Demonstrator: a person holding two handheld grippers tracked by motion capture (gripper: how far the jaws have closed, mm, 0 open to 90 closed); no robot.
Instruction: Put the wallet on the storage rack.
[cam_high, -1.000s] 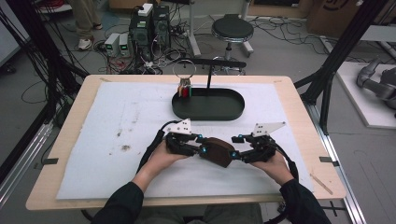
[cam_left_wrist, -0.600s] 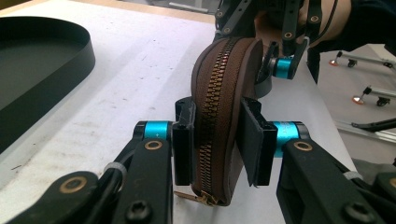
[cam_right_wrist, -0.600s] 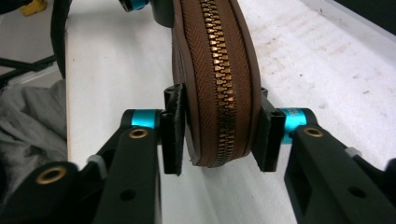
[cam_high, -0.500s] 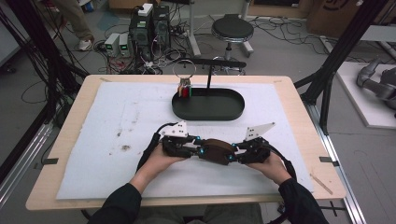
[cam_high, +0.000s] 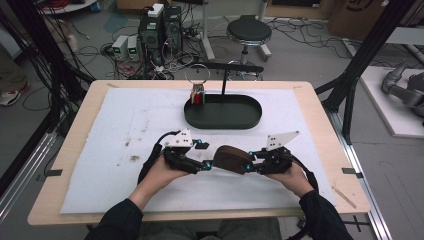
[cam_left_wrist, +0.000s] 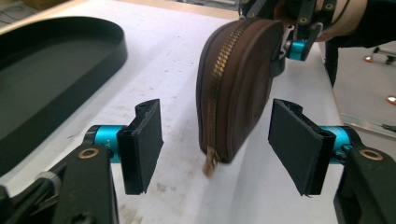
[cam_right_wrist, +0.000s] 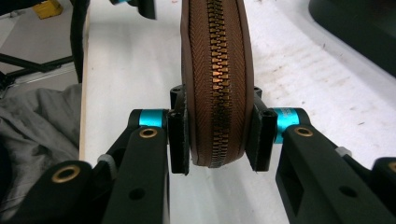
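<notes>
My right gripper (cam_right_wrist: 217, 135) pinches the brown zip pouch (cam_high: 233, 159) by one end, its two pads pressed flat against the pouch's sides, with the brass zipper (cam_right_wrist: 216, 70) running straight up the middle between them in the right gripper view. My left gripper (cam_left_wrist: 217, 140) has just been opening: its jaws stand spread to either side of the pouch's other end, and in the left gripper view there is bare mat between each pad and the leather, so they touch nothing. The pouch stands on edge with the zipper facing that camera, and the small zip pull (cam_left_wrist: 209, 165) hangs at its lower end, close to the white mat (cam_high: 125, 125). From the high view the pouch sits between my two hands near the front edge of the table (cam_high: 65, 130), roughly midway between its left and right sides. I cannot tell whether it rests on the mat or is held just clear of it. Farther back, towards the far edge, lies the black oval tray (cam_high: 223, 119), well apart from the pouch, with a small red and green thing (cam_high: 198, 96) at its left end beside an upright post (cam_high: 224, 82).
</notes>
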